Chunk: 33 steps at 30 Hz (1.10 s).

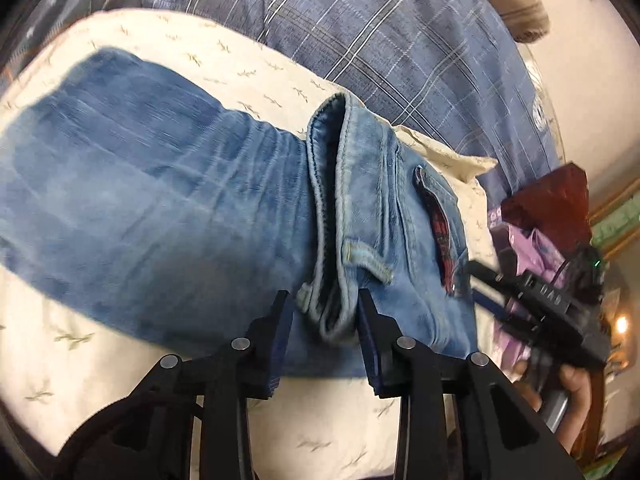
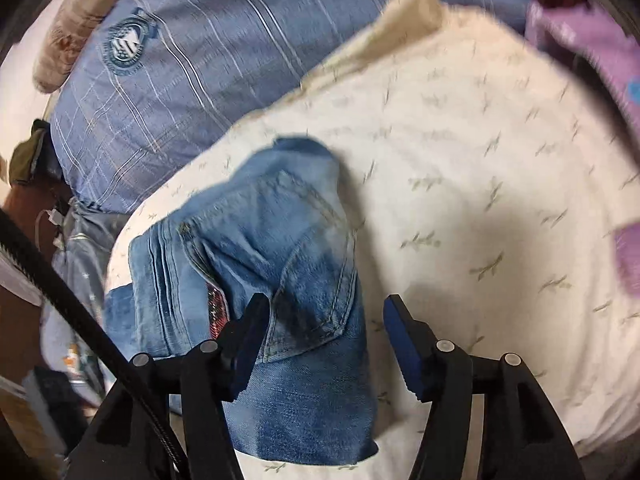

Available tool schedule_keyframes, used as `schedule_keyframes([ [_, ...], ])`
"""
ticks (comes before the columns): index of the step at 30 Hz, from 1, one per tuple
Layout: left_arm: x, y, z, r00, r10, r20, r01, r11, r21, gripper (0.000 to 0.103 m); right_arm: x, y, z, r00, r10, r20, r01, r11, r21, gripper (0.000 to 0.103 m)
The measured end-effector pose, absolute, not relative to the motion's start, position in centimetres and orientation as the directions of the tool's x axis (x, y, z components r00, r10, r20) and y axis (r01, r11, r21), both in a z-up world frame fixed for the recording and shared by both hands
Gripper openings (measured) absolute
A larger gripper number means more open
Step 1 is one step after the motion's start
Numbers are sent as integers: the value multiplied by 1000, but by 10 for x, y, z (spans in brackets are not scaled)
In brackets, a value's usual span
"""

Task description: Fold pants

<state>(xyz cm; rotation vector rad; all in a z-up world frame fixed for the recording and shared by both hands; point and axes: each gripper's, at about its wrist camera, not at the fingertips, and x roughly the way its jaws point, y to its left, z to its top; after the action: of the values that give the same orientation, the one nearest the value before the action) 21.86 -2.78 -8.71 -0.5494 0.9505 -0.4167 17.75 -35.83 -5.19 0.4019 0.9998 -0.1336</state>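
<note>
Cream leaf-print sheet (image 1: 224,68) covers the bed, blue plaid pillow (image 1: 400,52) behind it. Jeans (image 1: 168,216) lie folded on the sheet, waistband edge (image 1: 340,208) turned up toward me. My left gripper (image 1: 325,334) straddles that waistband, jaws apart, pads not pressing. My right gripper (image 2: 320,344) is released over the folded denim, gripping nothing.

Jeans (image 1: 168,200) on sheet (image 1: 248,68)
</note>
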Motion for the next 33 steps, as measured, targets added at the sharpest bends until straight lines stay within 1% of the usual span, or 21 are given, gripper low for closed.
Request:
schedule_keyframes([
  [2,208,-13,-84,531,-548,-646,100,798,-595,36,168,-353,-39,593,48,-804,261,933,248,61],
  [3,200,-7,-80,547,-533,-646,97,806,-584,35,161,-348,-30,633,53,-772,235,938,257,62],
  [4,194,-1,-76,570,-509,-645,89,818,-568,35,157,-341,-23,669,77,-739,200,940,278,66],
  [6,184,13,-68,623,-471,-624,82,833,-547,36,146,-320,-15,713,173,-680,90,939,333,70],
  [7,181,21,-64,644,-454,-616,68,836,-545,39,144,-310,-14,713,224,-664,37,934,355,70],
  [8,177,26,-62,655,-443,-612,56,836,-546,45,142,-299,-15,704,281,-653,-16,924,382,70],
  [10,176,42,-63,673,-399,-623,-19,832,-554,52,143,-280,-21,669,367,-646,-86,902,423,70],
  [13,177,57,-71,667,-382,-640,-106,801,-589,52,146,-260,-34,615,438,-656,-128,876,465,72],
  [16,181,72,-78,655,-322,-684,-204,796,-570,52,153,-241,-47,573,480,-665,-138,856,499,73],
  [18,182,79,-83,644,-294,-706,-261,783,-564,52,162,-228,-51,548,491,-677,-155,855,495,73],
  [20,180,81,-80,644,-272,-715,-286,781,-555,52,171,-219,-54,535,500,-681,-160,852,499,67],
  [22,183,80,-82,636,-277,-720,-295,775,-559,52,178,-214,-64,506,488,-711,-148,861,487,41],
  [23,185,80,-84,630,-283,-723,-302,769,-564,52,183,-211,-71,485,469,-739,-133,874,467,35],
  [24,188,78,-87,623,-286,-728,-308,765,-565,52,190,-206,-81,455,426,-782,-109,898,425,20],
  [25,190,78,-89,618,-288,-732,-312,765,-564,52,191,-207,-90,424,379,-822,-88,921,380,9],
  [26,193,76,-89,613,-282,-738,-316,768,-557,52,192,-208,-97,394,359,-846,-75,930,360,9],
  [29,199,71,-87,600,-256,-758,-325,787,-524,52,187,-215,-90,413,392,-822,-79,914,397,9],
  [30,198,72,-86,601,-259,-756,-331,781,-530,52,184,-217,-86,435,411,-801,-90,905,415,15],
  [32,193,79,-84,609,-250,-753,-362,757,-544,53,177,-223,-80,464,442,-768,-98,887,451,20],
  [33,193,83,-85,606,-243,-757,-380,748,-544,53,176,-224,-78,473,461,-751,-101,875,474,30],
])
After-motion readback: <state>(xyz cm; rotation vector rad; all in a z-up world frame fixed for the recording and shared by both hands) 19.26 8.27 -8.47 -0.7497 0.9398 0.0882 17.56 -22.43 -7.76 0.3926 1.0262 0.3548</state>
